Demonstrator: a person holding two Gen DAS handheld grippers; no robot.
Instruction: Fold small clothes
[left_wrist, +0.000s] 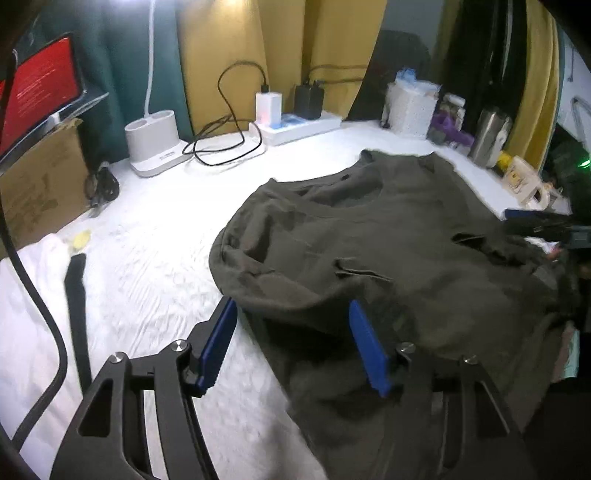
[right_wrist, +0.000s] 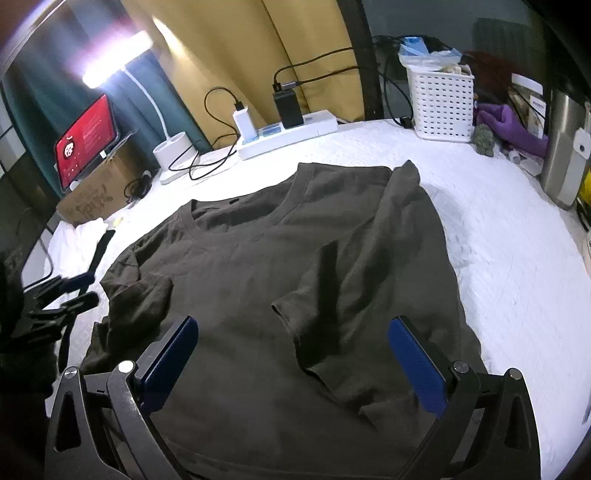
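A dark olive T-shirt (right_wrist: 258, 258) lies spread on a white bed sheet (right_wrist: 498, 258), neck opening toward twelve o'clock in the right wrist view. Its sleeve at about four o'clock is folded in over the body, while the sleeve at nine o'clock sits bunched and wrinkled at the edge.

The right gripper (right_wrist: 293, 360) hangs over the lower part of the shirt with its blue pads (right_wrist: 415, 363) wide apart — nothing is pinched between them.

The left gripper (left_wrist: 291, 343) is at the shirt's bunched edge, its jaws parted to a moderate gap. One blue pad is over the bare sheet at seven o'clock and the other over the cloth; the shirt's edge lies in the gap, but the pads do not press on it. In the right wrist view this gripper shows at nine o'clock, just beside the crumpled sleeve.

Along the far side at twelve o'clock a white power strip (right_wrist: 291, 134) carries chargers and black cables. A white perforated basket (right_wrist: 439, 107) stands at one o'clock, a desk lamp (right_wrist: 118, 70) glares at eleven, and a tablet with a red screen (right_wrist: 86, 140) leans on a cardboard box (right_wrist: 98, 194) at ten. A black strap (left_wrist: 75, 295) lies on the sheet at eight o'clock in the left wrist view.
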